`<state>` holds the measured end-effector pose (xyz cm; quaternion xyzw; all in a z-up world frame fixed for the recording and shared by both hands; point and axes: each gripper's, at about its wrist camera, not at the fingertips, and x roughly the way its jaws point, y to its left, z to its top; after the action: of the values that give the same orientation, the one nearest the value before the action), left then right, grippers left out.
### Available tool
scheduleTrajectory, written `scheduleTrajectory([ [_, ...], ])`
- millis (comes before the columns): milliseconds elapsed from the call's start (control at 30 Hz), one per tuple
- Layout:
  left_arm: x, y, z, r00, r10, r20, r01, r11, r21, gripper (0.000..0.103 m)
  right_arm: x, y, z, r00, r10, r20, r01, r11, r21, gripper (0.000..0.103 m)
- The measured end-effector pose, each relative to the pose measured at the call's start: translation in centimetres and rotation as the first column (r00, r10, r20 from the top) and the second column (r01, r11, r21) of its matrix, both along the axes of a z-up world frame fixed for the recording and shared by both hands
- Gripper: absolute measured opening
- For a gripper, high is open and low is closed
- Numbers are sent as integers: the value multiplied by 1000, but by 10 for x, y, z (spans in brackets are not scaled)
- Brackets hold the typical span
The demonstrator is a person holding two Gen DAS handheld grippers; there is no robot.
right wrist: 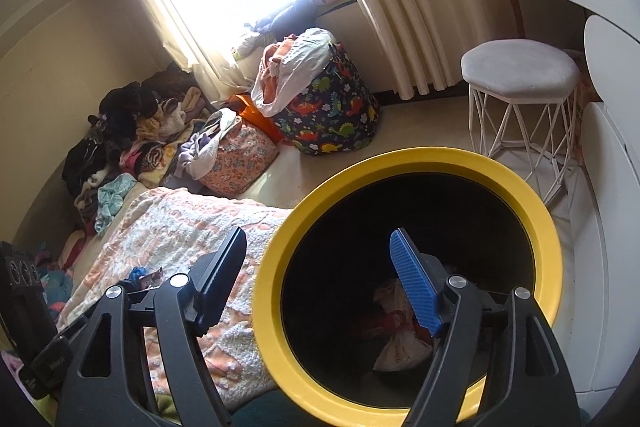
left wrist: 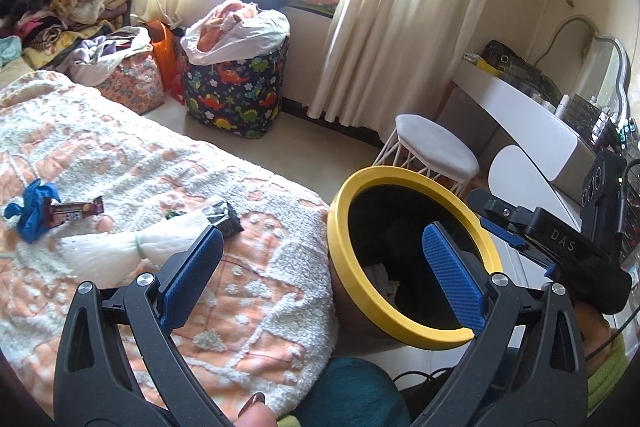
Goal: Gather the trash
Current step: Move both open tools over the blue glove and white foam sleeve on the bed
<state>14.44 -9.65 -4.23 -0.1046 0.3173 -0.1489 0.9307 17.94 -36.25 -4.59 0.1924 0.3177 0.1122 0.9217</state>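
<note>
Right now my left gripper [left wrist: 320, 267] is wide open, empty, straddling the bed [left wrist: 248, 291] edge and the yellow-rimmed bin [left wrist: 416, 251]. My right gripper [right wrist: 316, 279] is open too, nothing held, one finger over the bin mouth; crumpled trash [right wrist: 396, 347] lies inside. Farther on the bed: white wrapper [left wrist: 120, 247], silver packet [left wrist: 224, 215], brown candy wrapper [left wrist: 76, 211], blue scrap [left wrist: 32, 211]. Beyond, white stool [left wrist: 436, 151] and dinosaur-print basket [left wrist: 236, 87].
</note>
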Motion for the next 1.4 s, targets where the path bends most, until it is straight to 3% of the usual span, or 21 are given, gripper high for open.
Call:
scheduleTrajectory([
  [433,-8,47,8,994,99,50,-99,995,3,92,-8,49,9,997,76,32,-74,997,-37,75],
  [800,-15,94,4,978,199,62,-198,980,-15,92,-5,103,6,988,154,-22,-154,988,-14,76],
  [1200,-18,166,-10,931,365,31,-363,930,-52,92,11,169,-11,964,233,-124,-231,972,31,77],
  [1400,-15,199,-21,900,436,8,-435,899,-58,92,21,198,-25,957,235,-173,-231,972,44,82],
])
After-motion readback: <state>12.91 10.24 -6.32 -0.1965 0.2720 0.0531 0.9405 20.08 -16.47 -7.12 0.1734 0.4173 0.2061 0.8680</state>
